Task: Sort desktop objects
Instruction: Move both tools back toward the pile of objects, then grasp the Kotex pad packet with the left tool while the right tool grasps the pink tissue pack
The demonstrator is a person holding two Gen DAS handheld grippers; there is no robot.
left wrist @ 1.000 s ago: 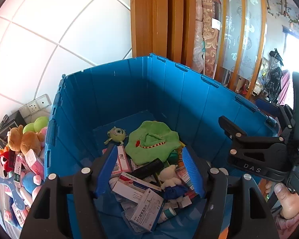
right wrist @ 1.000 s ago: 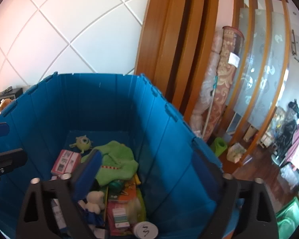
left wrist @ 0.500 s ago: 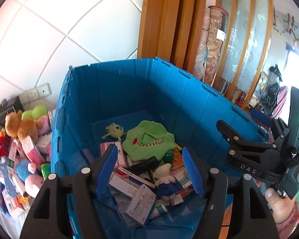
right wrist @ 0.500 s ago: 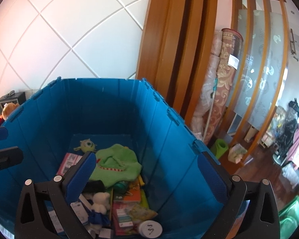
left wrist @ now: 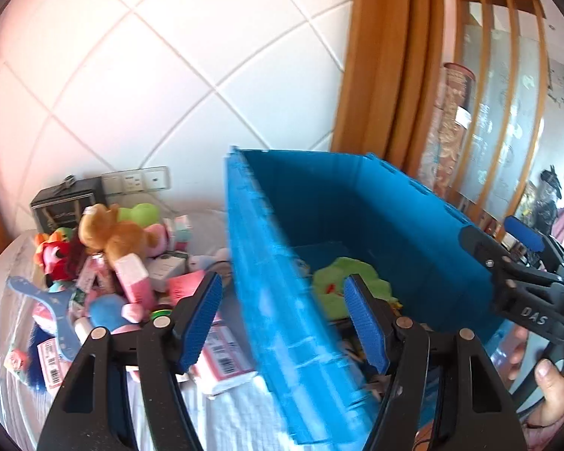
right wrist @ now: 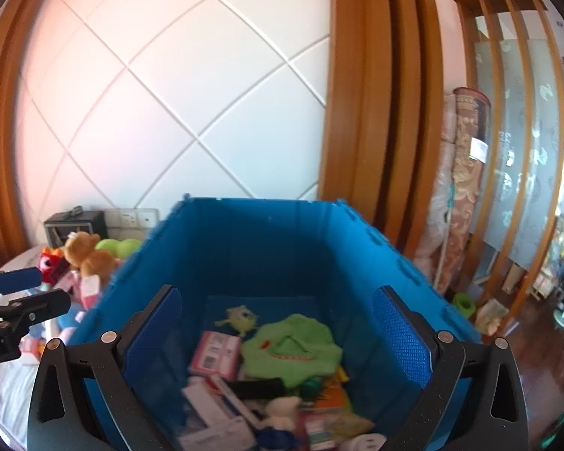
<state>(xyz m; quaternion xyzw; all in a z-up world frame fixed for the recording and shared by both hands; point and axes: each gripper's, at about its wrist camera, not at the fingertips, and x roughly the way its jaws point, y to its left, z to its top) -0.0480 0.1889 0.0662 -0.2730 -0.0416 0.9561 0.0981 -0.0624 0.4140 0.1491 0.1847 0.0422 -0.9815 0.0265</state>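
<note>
A blue crate (left wrist: pixel 394 218) (right wrist: pixel 267 248) holds a green plush (right wrist: pixel 293 345), a small green monster toy (right wrist: pixel 240 317), medicine boxes (right wrist: pixel 214 353) and other small items. My left gripper (left wrist: pixel 282 323) is open and empty, straddling the crate's left wall. My right gripper (right wrist: pixel 278 342) is open and empty above the crate's inside; it also shows in the left wrist view (left wrist: pixel 522 263). A pile of toys and boxes lies on the white table left of the crate, with a brown teddy (left wrist: pixel 112 233), a red plush (left wrist: pixel 56 259) and pink boxes (left wrist: pixel 222 349).
A black box (left wrist: pixel 64 203) and wall sockets (left wrist: pixel 139 180) stand behind the pile against the white tiled wall. Wooden door frames (right wrist: pixel 376 112) and rolled rugs (right wrist: pixel 462 188) stand to the right of the crate.
My left gripper has swung left, from over the crate's inside to over its left wall and the toy pile. My right gripper has pulled back and risen a little.
</note>
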